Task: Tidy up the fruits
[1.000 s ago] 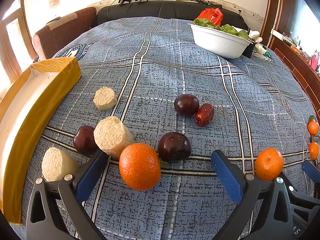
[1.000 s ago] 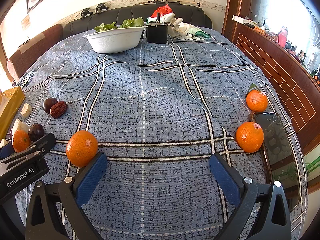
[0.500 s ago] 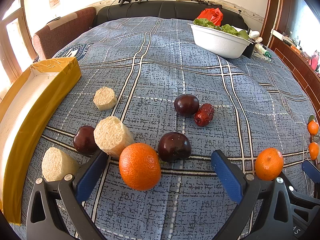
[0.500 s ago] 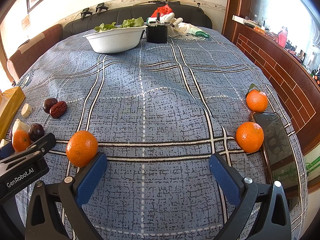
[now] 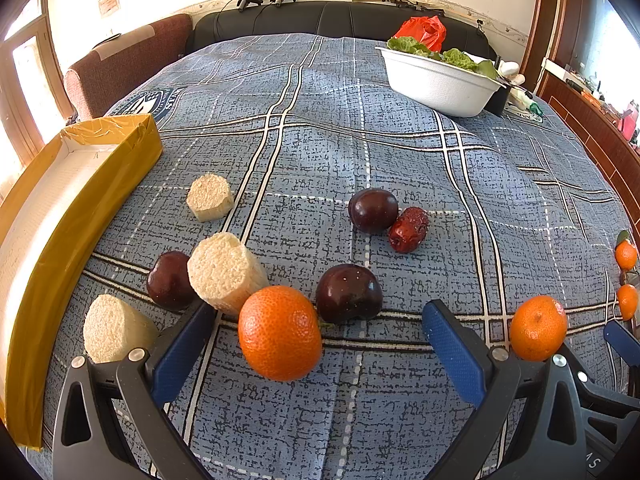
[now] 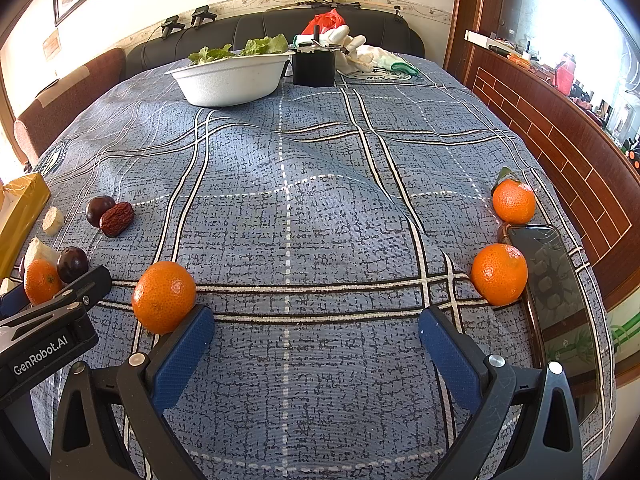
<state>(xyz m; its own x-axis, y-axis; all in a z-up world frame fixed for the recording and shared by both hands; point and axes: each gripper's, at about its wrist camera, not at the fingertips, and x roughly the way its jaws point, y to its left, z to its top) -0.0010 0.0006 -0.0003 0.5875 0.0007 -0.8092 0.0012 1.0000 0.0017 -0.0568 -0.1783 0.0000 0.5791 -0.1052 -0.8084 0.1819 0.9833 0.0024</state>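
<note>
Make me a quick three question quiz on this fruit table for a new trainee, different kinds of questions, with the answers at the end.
1. True or false: the left gripper is shut on an orange.
2. What touches the red date? A plum, B white bowl, C yellow box
3. How many oranges show in the right wrist view?

Key: 1 false, jaws open, nearest orange lies loose between them. 2 A. 3 four.
</note>
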